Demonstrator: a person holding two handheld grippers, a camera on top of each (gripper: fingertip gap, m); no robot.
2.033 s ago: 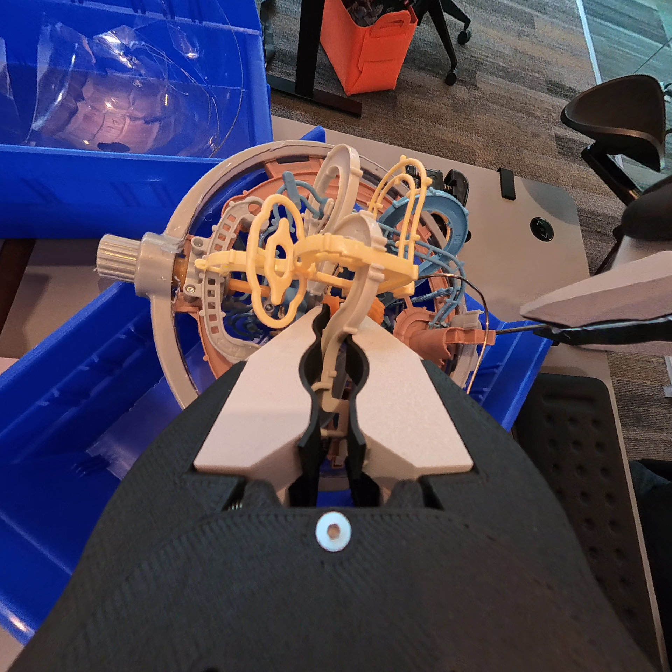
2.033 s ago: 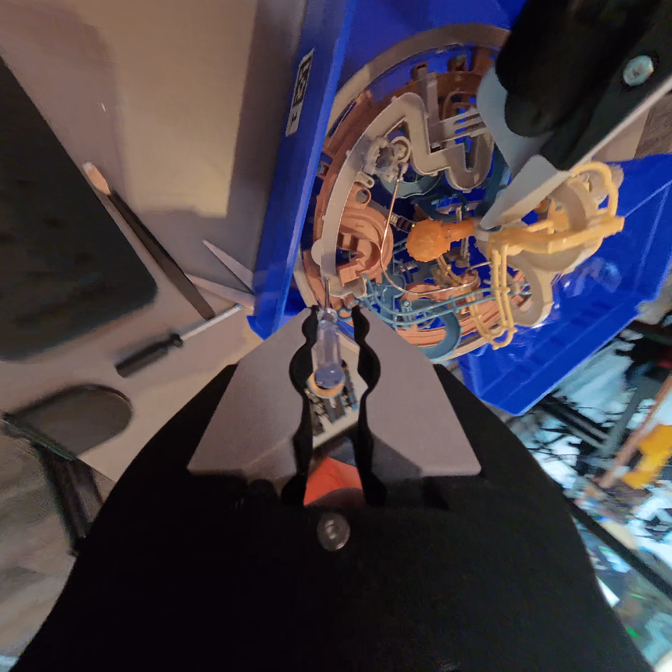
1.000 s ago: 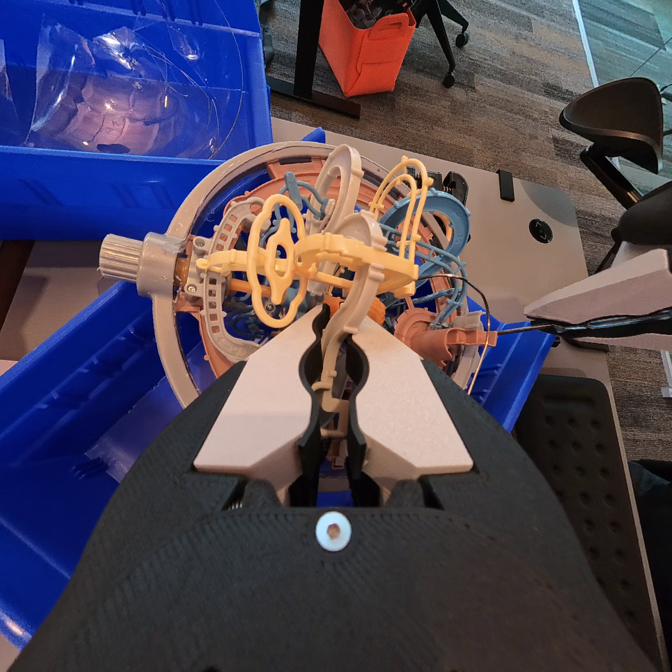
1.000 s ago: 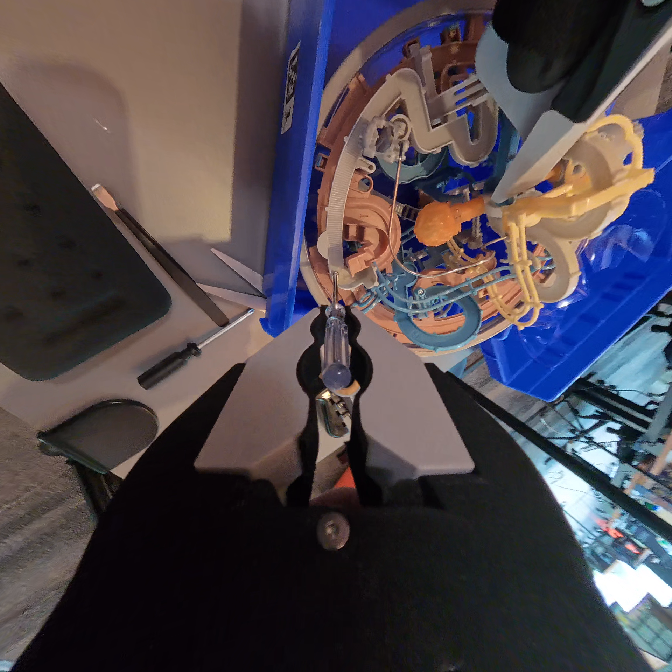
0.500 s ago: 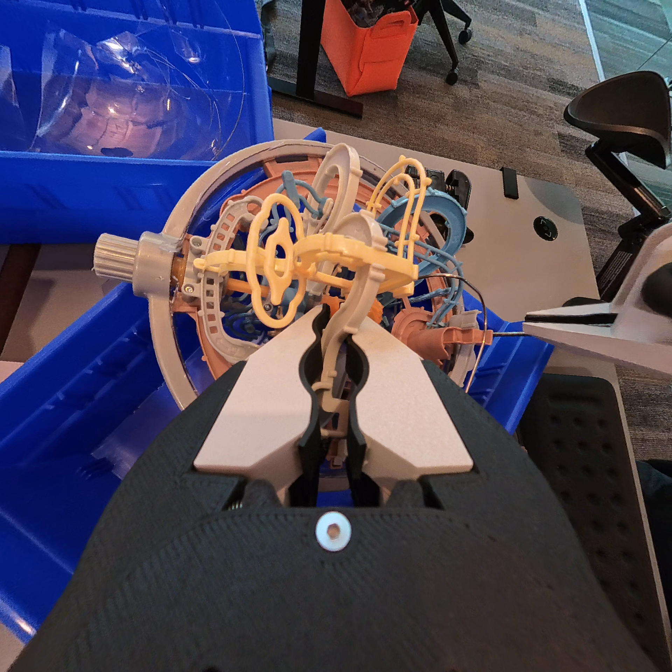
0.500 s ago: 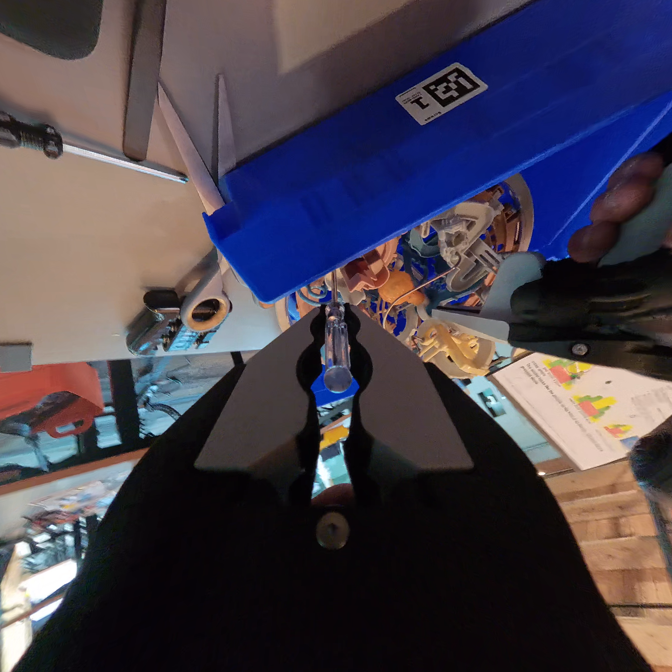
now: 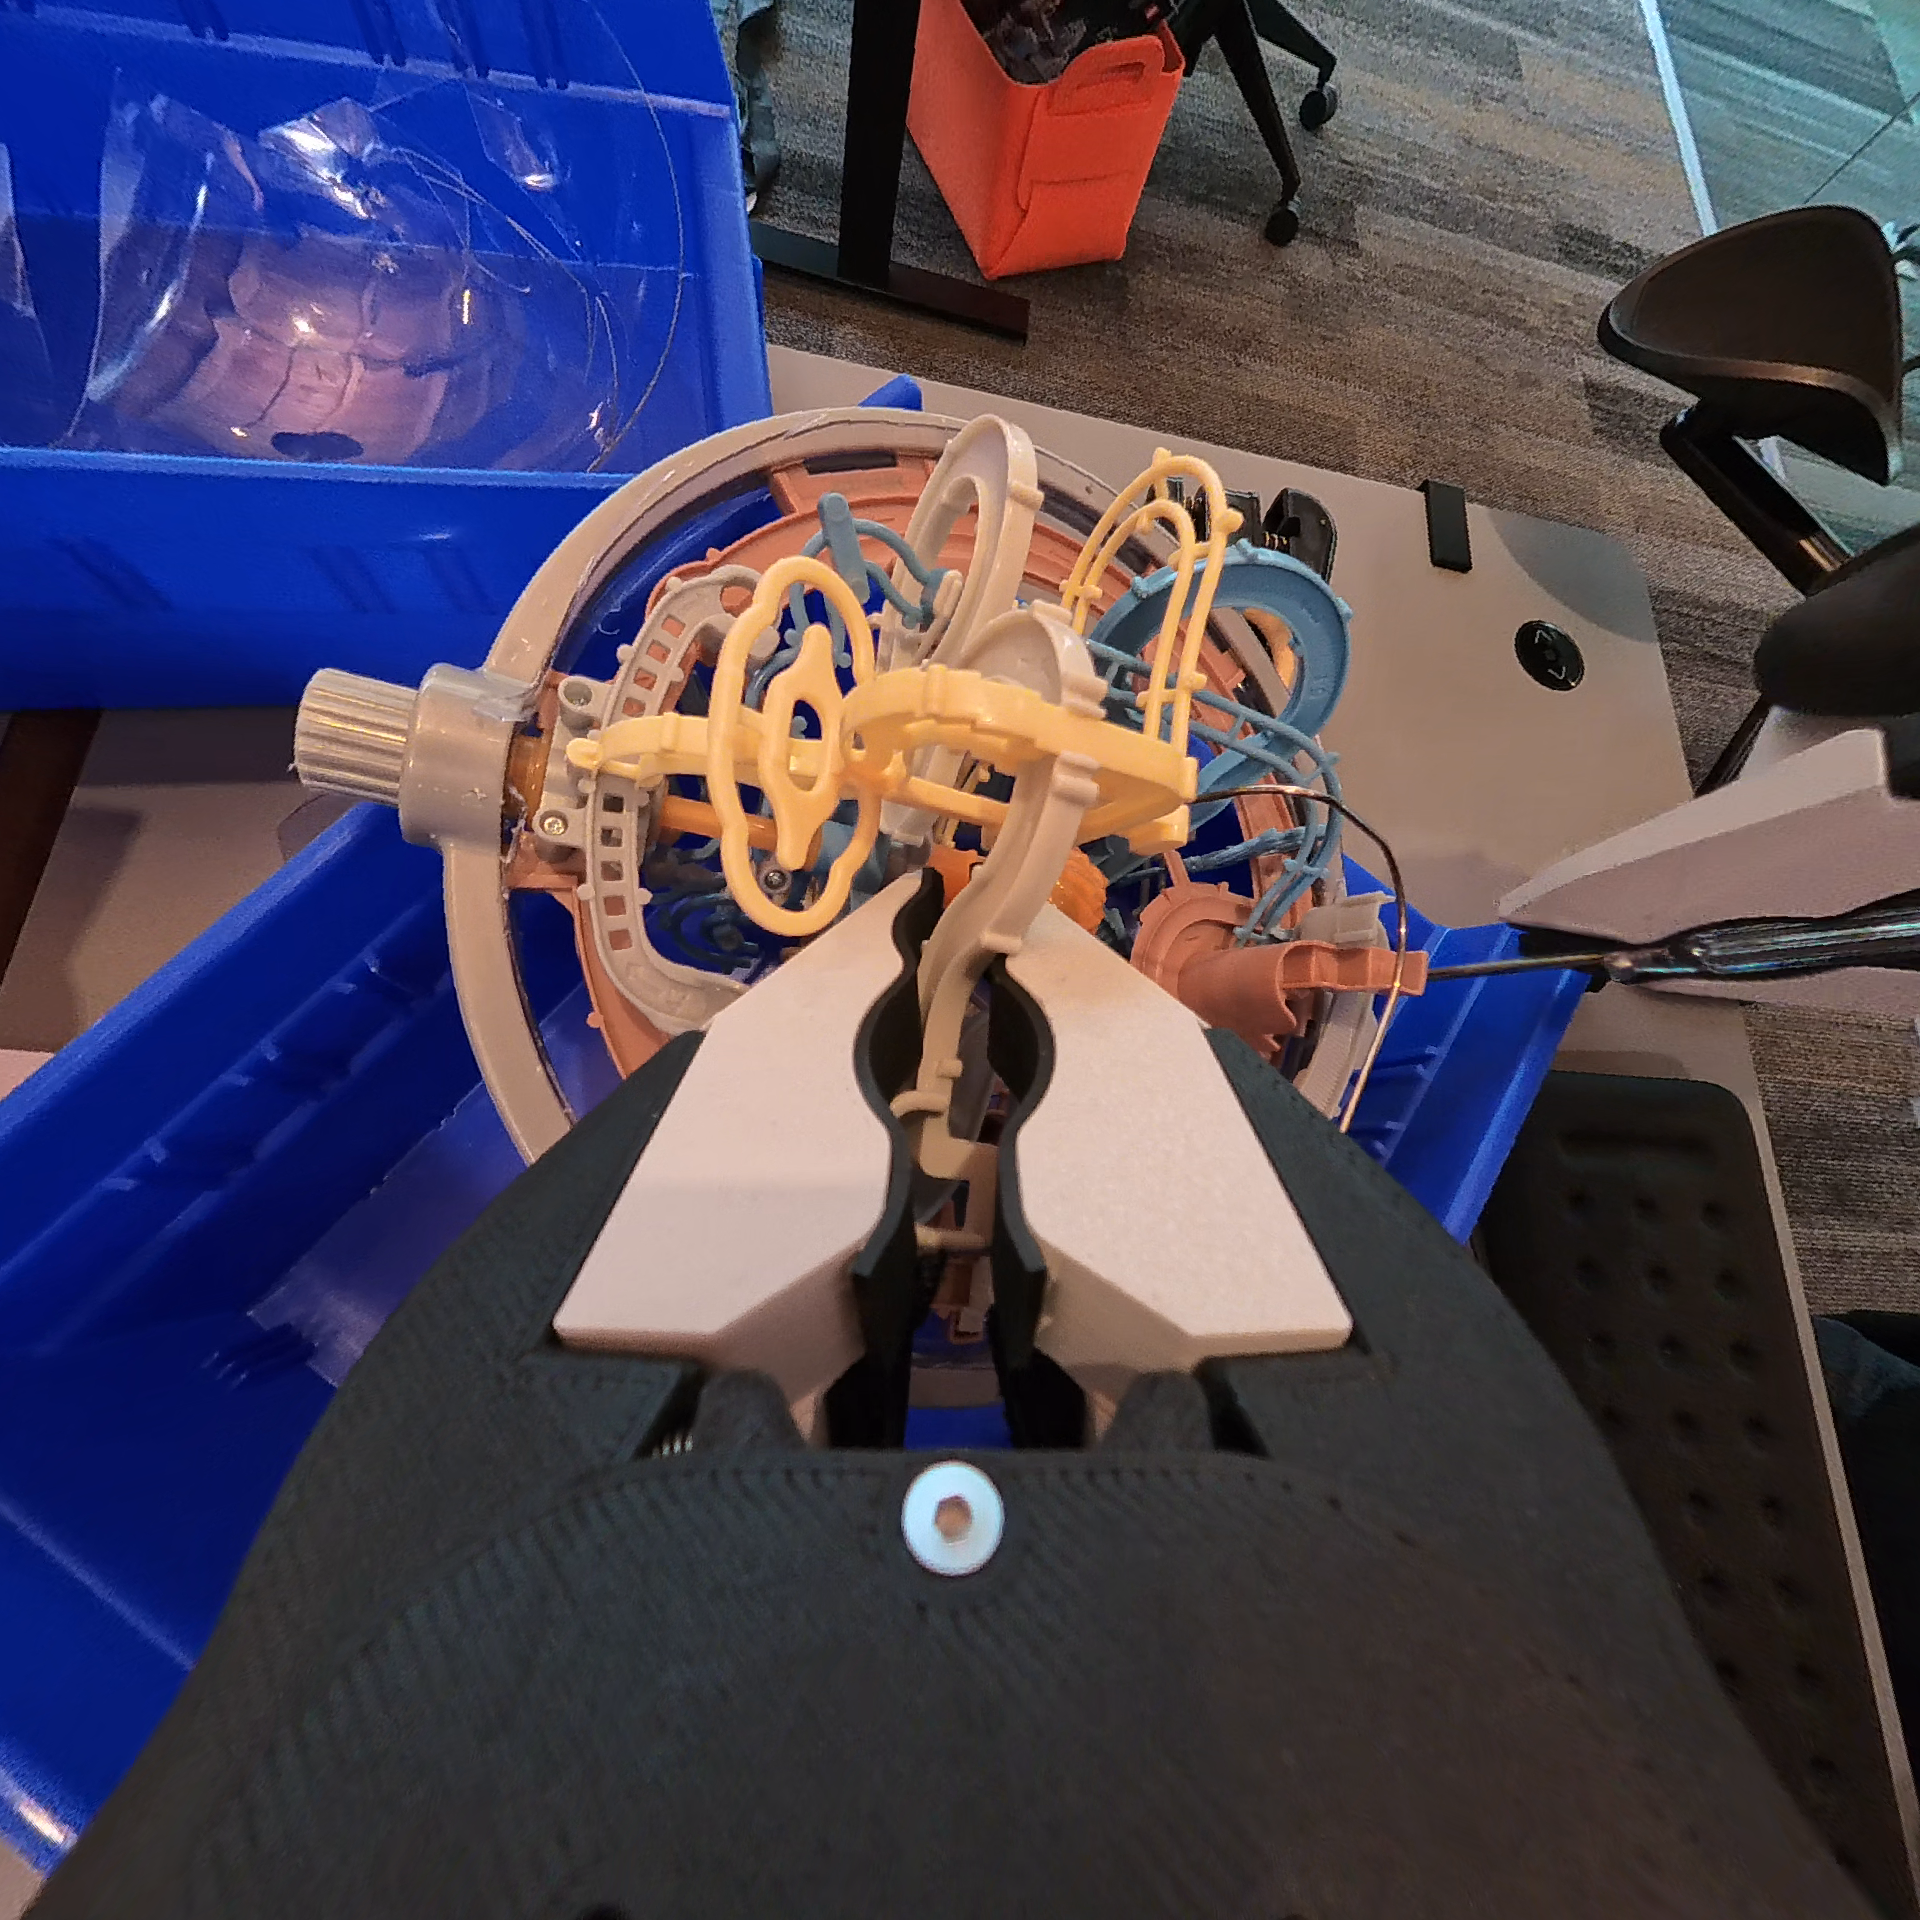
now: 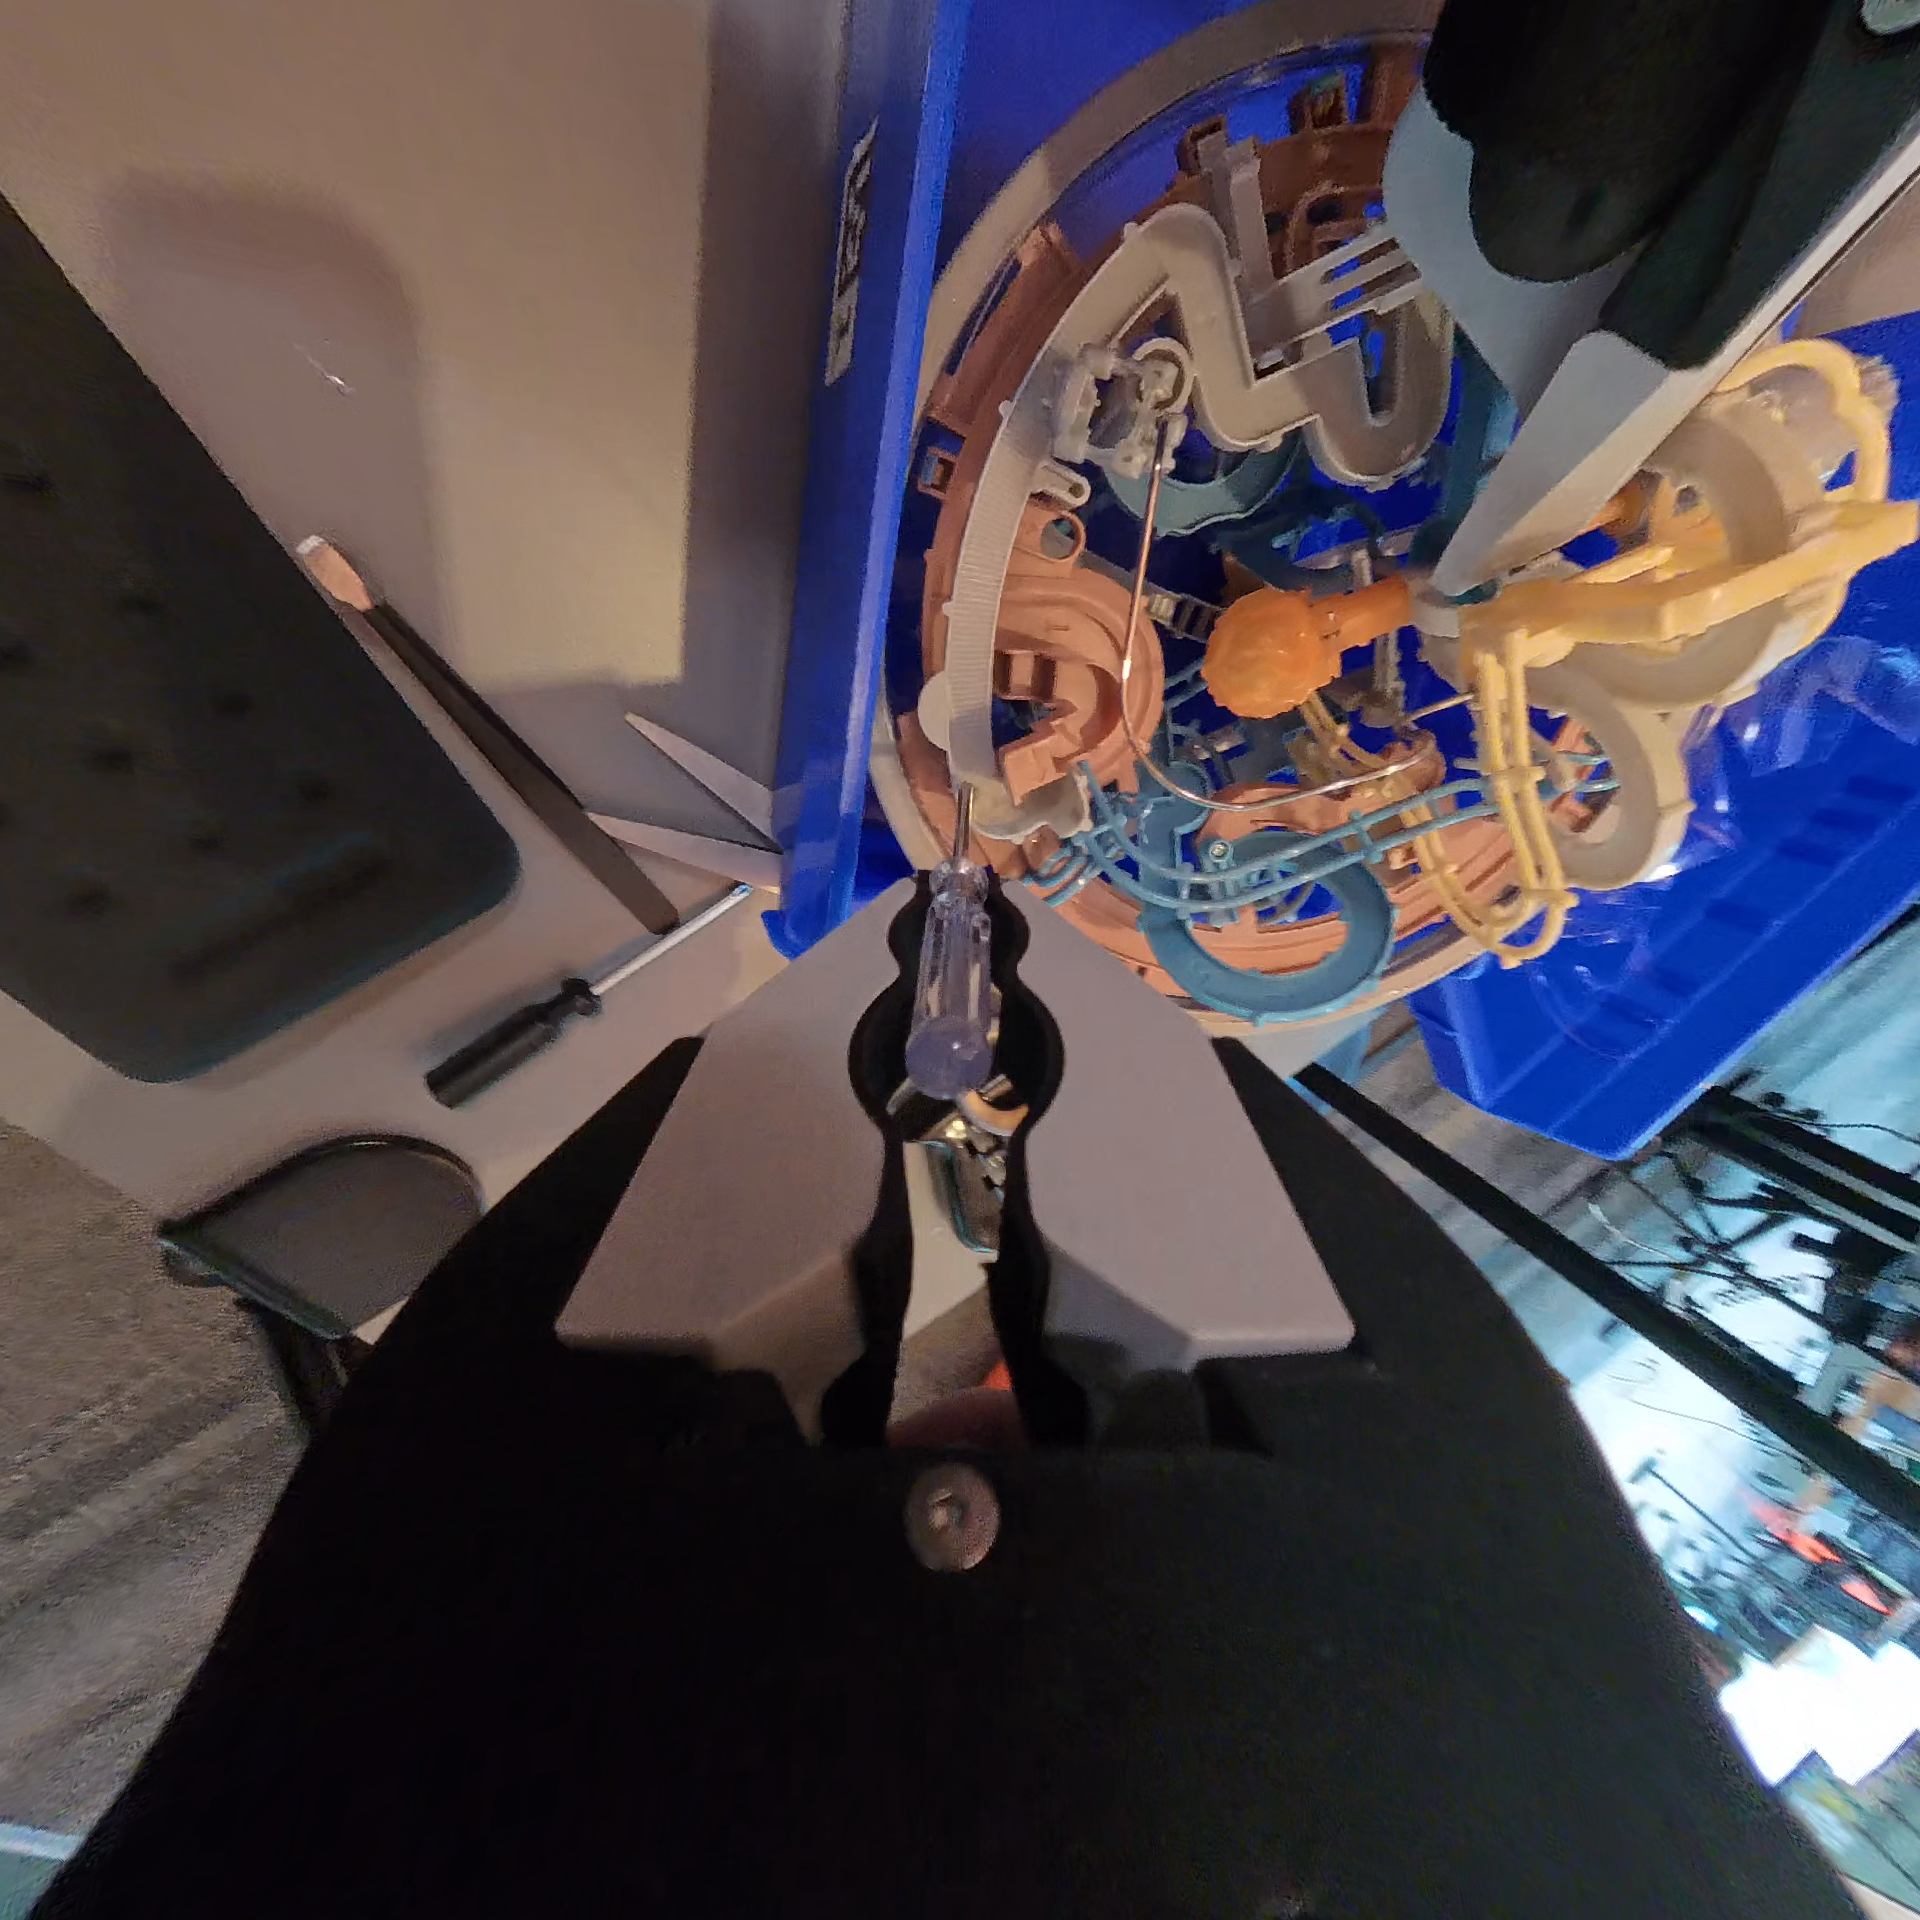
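My left gripper (image 7: 961, 914) is shut on a grey curved track piece of a round plastic maze toy (image 7: 935, 748), holding it over a blue bin (image 7: 208, 1143). The toy has a grey ring, a ribbed grey knob at its left, and yellow, blue and peach tracks. My right gripper (image 8: 951, 894) is shut on a small clear-handled screwdriver (image 8: 948, 977). Its metal tip touches the toy's edge (image 8: 966, 800) by a peach piece. In the left wrist view the right gripper (image 7: 1714, 883) comes in from the right with the screwdriver shaft (image 7: 1496, 964) at the peach part.
A second blue bin (image 7: 364, 520) at the back left holds a clear plastic dome (image 7: 343, 291). On the beige table lie a black-handled screwdriver (image 8: 520, 1049), scissors (image 8: 696, 790), a flat dark tool (image 8: 488, 738) and a black perforated pad (image 8: 187, 727). An orange bag (image 7: 1039, 135) and chairs stand on the floor. Some 12 cm of space lies between my two pairs of fingers.
The right gripper swung under the bin's edge half a second ago and is now back facing the toy, with the screwdriver tip on its rim. The left gripper and toy have barely moved.
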